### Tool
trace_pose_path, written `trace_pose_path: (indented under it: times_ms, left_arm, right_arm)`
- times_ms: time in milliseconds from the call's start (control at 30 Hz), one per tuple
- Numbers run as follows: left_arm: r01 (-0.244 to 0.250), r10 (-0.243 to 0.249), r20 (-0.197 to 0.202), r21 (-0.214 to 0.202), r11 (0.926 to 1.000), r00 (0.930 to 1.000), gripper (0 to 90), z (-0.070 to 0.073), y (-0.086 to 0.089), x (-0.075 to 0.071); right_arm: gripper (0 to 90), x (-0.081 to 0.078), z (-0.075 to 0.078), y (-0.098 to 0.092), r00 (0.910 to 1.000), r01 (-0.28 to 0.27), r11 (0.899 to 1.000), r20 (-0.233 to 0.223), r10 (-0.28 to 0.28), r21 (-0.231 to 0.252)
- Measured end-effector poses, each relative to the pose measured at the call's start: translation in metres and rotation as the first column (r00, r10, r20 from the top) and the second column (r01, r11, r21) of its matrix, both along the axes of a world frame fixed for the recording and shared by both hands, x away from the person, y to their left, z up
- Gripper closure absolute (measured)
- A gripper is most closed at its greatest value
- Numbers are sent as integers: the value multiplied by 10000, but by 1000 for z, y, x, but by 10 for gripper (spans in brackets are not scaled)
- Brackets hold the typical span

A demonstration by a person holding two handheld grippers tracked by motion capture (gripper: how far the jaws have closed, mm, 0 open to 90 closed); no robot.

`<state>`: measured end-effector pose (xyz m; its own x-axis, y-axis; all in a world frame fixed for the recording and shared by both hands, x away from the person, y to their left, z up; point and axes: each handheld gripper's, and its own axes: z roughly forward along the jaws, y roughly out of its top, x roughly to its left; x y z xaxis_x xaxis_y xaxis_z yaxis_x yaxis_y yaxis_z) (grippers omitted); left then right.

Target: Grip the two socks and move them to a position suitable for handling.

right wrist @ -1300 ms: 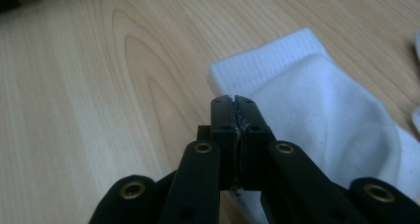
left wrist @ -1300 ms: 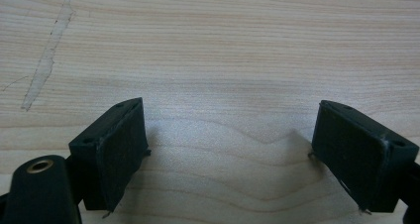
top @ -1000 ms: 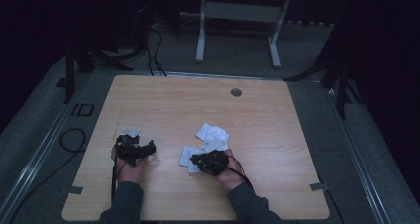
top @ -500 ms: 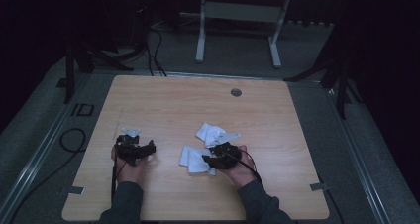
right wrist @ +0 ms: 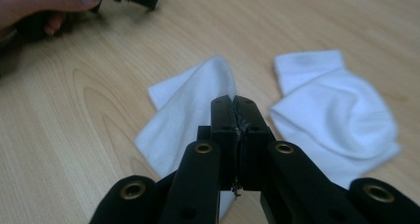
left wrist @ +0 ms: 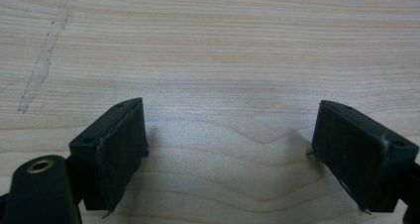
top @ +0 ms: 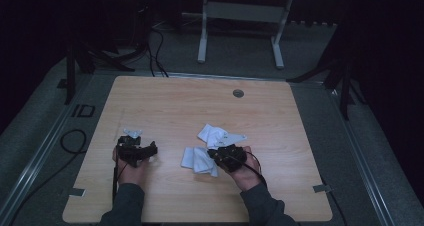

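On the table [top: 175, 106], two socks lie side by side at lower centre: near sock [top: 196, 159] lower left, far sock [top: 212, 134] upper right

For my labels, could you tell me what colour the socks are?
Plain white socks, clearest in the right gripper view.

Both grippers are matte black. The left gripper [left wrist: 230, 149] carries blocky rectangular jaws with small screw recesses at their corners and a brass-ringed hole in its arm. The right gripper [right wrist: 234, 135] has slim flat jaws on forked arms with four brass-ringed holes. A thin black cable [top: 256, 167] trails from it. Dark grey sleeves [top: 122, 206] cover both forearms.
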<state>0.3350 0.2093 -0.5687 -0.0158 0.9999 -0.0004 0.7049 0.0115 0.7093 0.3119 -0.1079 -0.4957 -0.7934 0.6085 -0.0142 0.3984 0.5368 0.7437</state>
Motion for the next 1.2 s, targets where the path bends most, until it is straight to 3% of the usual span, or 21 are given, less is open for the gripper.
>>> trace_pose_path:
  times_ms: [533,933,1200]
  left_arm:
    - [0,0,1,-2,10000,10000,136,0,0,0]
    - [1,-1,-1,-2,10000,10000,136,0,0,0]
    - [2,-2,-2,-2,10000,10000,136,0,0,0]
  right_arm:
    - [878,-4,17,-51,9965,776,9970,308,-775,-31]
    - [878,-9,12,-99,9847,1745,9846,-13,-1745,141]
    - [875,-30,16,-109,9871,1600,9871,36,-1600,-22]
